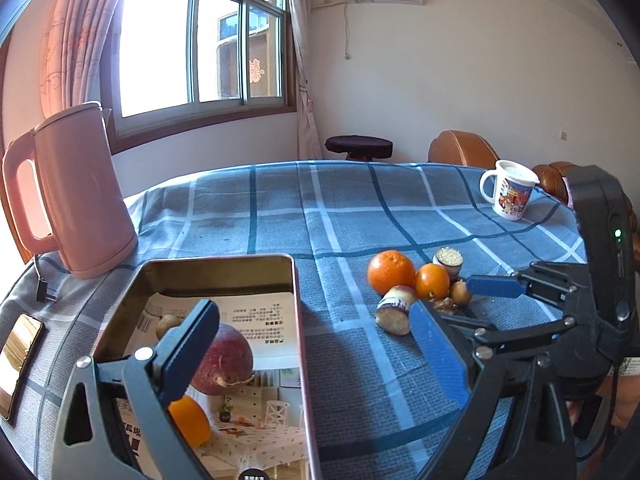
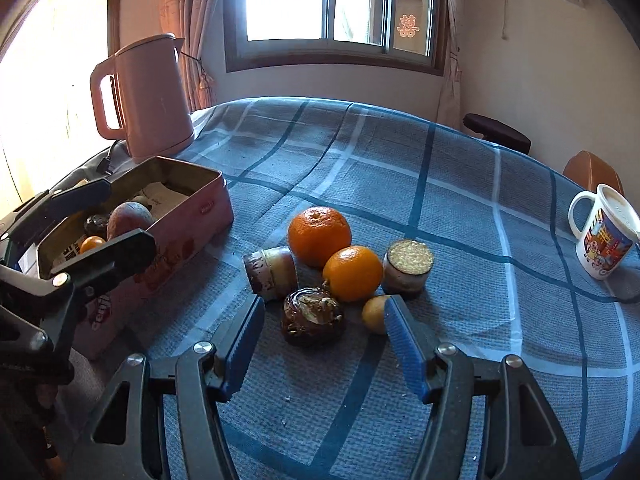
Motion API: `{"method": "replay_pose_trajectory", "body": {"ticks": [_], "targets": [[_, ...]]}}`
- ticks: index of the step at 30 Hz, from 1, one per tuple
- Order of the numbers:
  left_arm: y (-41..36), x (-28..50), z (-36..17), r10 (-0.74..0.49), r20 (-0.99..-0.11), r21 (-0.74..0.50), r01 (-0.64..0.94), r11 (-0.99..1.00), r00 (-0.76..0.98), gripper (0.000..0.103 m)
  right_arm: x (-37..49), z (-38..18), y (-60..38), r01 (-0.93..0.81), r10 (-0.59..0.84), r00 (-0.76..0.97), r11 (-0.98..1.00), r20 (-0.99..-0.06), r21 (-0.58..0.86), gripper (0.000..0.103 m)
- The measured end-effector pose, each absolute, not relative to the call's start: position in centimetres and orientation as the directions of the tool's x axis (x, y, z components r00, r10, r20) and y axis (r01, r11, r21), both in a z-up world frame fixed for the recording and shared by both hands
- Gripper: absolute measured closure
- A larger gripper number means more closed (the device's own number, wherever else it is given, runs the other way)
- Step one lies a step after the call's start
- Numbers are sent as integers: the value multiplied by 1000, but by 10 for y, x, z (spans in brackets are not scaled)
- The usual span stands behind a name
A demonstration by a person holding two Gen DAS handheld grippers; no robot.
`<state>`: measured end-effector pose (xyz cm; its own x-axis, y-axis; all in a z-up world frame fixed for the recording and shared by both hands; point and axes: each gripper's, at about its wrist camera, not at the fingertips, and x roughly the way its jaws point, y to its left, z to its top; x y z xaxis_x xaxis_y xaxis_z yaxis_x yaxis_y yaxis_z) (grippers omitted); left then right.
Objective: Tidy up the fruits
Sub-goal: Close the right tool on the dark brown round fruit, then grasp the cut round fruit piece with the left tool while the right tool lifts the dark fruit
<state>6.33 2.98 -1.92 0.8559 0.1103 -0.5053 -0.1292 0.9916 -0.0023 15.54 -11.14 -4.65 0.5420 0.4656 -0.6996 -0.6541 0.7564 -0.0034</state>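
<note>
A pink tin box (image 1: 298, 320) (image 2: 192, 216) lined with printed paper holds a purple-red round fruit (image 1: 226, 360), a small orange (image 1: 190, 420) and a small brown fruit (image 1: 168, 322). My left gripper (image 1: 320, 340) is open and empty, with one finger over the box. On the cloth lie a large orange (image 2: 319, 235), a smaller orange (image 2: 352, 273), a cut piece (image 2: 272, 272), a dark brown lumpy fruit (image 2: 313, 316), a small yellow fruit (image 2: 374, 314) and a cut stub (image 2: 408, 266). My right gripper (image 2: 320, 340) is open, its fingers on either side of the brown fruit.
A pink kettle (image 1: 76, 192) (image 2: 148, 96) stands at the table's left with its cord (image 1: 42, 284). A phone (image 1: 18, 360) lies at the left edge. A printed white mug (image 1: 510, 190) (image 2: 604, 240) stands at the far right. Blue checked cloth (image 2: 460, 200) covers the table.
</note>
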Motion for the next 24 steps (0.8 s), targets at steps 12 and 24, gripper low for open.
{"method": "replay_pose_trajectory", "body": {"ticks": [12, 24], "targets": [[28, 63, -21, 80, -514, -13, -101, 995, 854, 4, 174, -62, -99, -654, 431, 462, 756, -775, 30, 62], [-14, 87, -20, 25, -560, 36, -6, 999, 828, 7, 163, -36, -163, -512, 386, 650, 859, -654, -2, 62]]}}
